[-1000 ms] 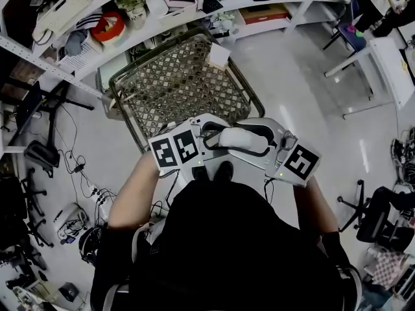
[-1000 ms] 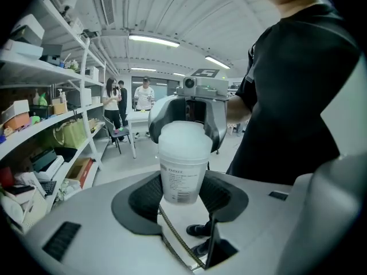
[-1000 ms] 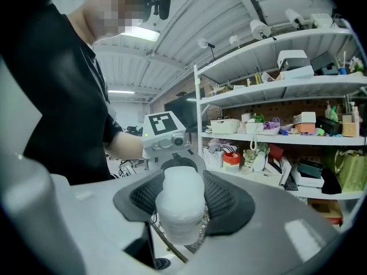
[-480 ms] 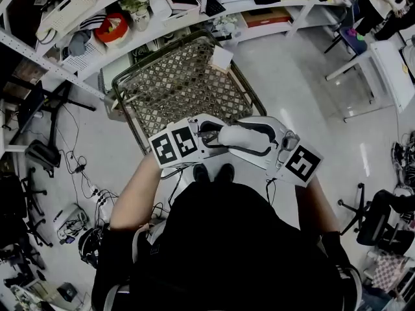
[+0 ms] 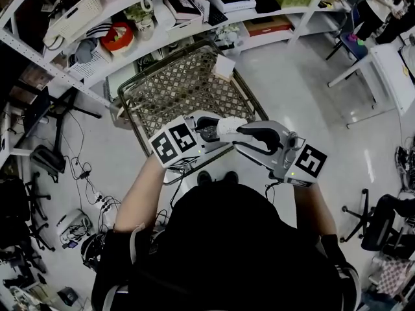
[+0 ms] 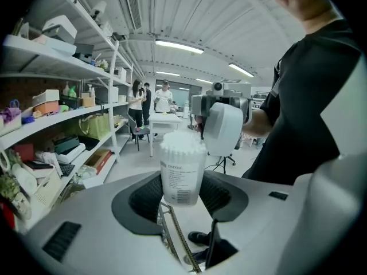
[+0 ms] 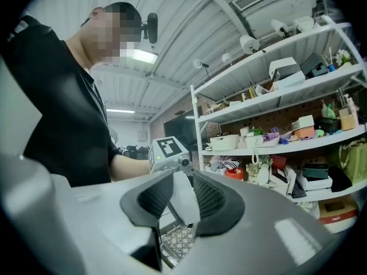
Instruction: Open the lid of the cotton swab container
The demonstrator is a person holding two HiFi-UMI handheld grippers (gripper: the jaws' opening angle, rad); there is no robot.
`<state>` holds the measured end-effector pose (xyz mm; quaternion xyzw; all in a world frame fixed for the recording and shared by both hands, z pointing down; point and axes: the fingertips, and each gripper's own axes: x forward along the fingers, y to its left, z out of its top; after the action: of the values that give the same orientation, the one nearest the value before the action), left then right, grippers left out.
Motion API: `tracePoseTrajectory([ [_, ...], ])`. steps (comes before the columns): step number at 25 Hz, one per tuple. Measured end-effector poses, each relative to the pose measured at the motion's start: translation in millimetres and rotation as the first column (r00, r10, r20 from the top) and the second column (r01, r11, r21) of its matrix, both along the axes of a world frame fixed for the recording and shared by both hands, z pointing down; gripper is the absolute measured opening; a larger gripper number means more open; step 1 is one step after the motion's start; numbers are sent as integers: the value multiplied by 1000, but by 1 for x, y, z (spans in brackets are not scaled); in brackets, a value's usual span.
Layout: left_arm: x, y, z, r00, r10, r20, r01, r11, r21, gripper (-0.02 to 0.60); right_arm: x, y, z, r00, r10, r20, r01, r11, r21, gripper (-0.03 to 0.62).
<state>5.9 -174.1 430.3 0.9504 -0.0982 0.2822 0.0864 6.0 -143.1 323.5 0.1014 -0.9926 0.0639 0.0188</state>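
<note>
Left gripper (image 6: 182, 195) is gripping the cotton swab container (image 6: 182, 171) low on its body, both pads pressing its sides. The container is standing upright between the jaws, printed label facing the camera, white swab tips showing at the top.

Right gripper (image 7: 182, 196) is pointing roughly level, and its jaws have just been closing. A white piece that looks like the lid (image 7: 186, 206) is sitting tilted between the pads, touching both.

In the left gripper view the right gripper is showing just behind and right of the container's top. Can't tell from there whether it's touching the container.

In the head view both grippers are being held close together in front of the person's chest, jaw tips nearly meeting, marker cubes facing up. They're hanging over the near edge of a wire mesh cart (image 5: 181, 89). Cluttered white shelving (image 5: 162, 18) is running behind the cart.
</note>
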Motion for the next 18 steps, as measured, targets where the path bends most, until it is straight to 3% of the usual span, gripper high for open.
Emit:
tracePoseTrajectory([
  [6, -9, -3, -3, 997, -74, 7, 74, 997, 19, 196, 15, -9, -30, 989, 45, 140, -43, 999, -11, 121],
  [10, -27, -8, -14, 987, -159, -5, 159, 987, 25, 196, 34, -25, -47, 968, 133, 214, -128, 991, -38, 118],
  [11, -32, -10, -18, 984, -179, -8, 179, 983, 30, 196, 38, -31, -49, 962, 164, 218, -161, 986, -33, 81],
  [14, -43, -19, -26, 972, -237, -9, 237, 970, 62, 196, 51, -48, -43, 942, 276, 189, -279, 960, -7, 11],
  [18, -49, -27, -33, 950, -312, -20, 313, 944, 101, 196, 74, -65, -27, 894, 420, 156, -425, 905, 0, 11],
])
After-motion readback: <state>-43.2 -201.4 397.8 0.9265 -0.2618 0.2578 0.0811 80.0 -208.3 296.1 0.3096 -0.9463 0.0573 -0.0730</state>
